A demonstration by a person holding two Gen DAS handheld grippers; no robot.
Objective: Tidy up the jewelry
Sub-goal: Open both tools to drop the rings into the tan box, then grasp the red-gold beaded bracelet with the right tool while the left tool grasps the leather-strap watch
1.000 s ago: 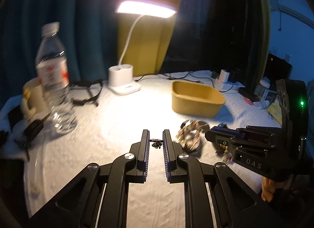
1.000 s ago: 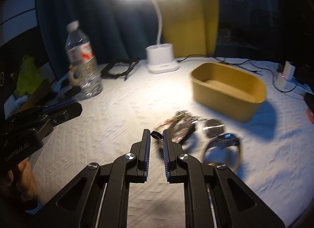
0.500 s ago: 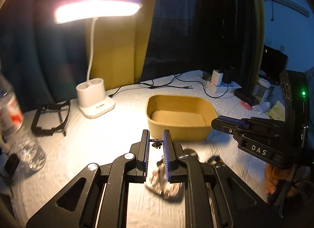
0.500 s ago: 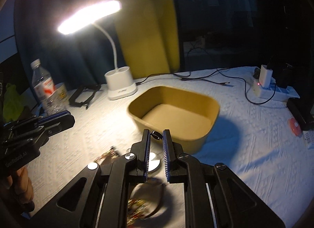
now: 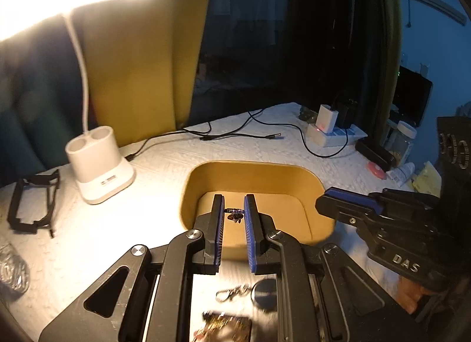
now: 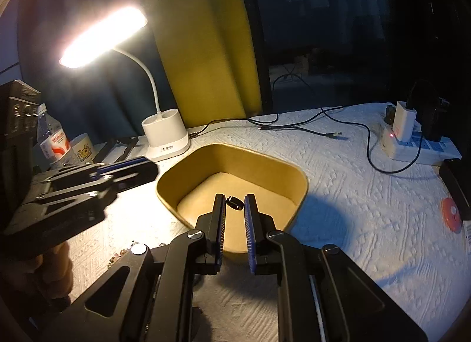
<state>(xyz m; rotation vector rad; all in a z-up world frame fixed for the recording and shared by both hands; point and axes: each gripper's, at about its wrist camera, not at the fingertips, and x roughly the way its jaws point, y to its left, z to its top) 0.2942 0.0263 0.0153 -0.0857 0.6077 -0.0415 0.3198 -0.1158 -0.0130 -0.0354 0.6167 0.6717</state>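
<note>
A tan oval bin (image 5: 318,186) (image 6: 282,165) stands on the white tablecloth. My left gripper (image 5: 234,210) hangs over the bin's near side, shut on a small dark earring (image 5: 235,214) held between its tips. My right gripper (image 6: 234,203) is also over the bin, shut on a small dark ring (image 6: 234,203). The right gripper shows in the left wrist view (image 5: 347,203), and the left one in the right wrist view (image 6: 126,169). More jewelry (image 5: 235,293) lies on the cloth below the left gripper, near a round disc (image 5: 265,293).
A white desk lamp (image 5: 98,165) (image 6: 166,136) stands left of the bin. Black glasses (image 5: 32,197) lie at far left. Cables (image 6: 294,127) and a power strip (image 6: 412,142) are at the back right. A water bottle (image 6: 50,139) and mug (image 6: 82,147) stand at left.
Both grippers have lifted off the jewelry pile and moved forward over the tan bin, each still holding its small piece.
</note>
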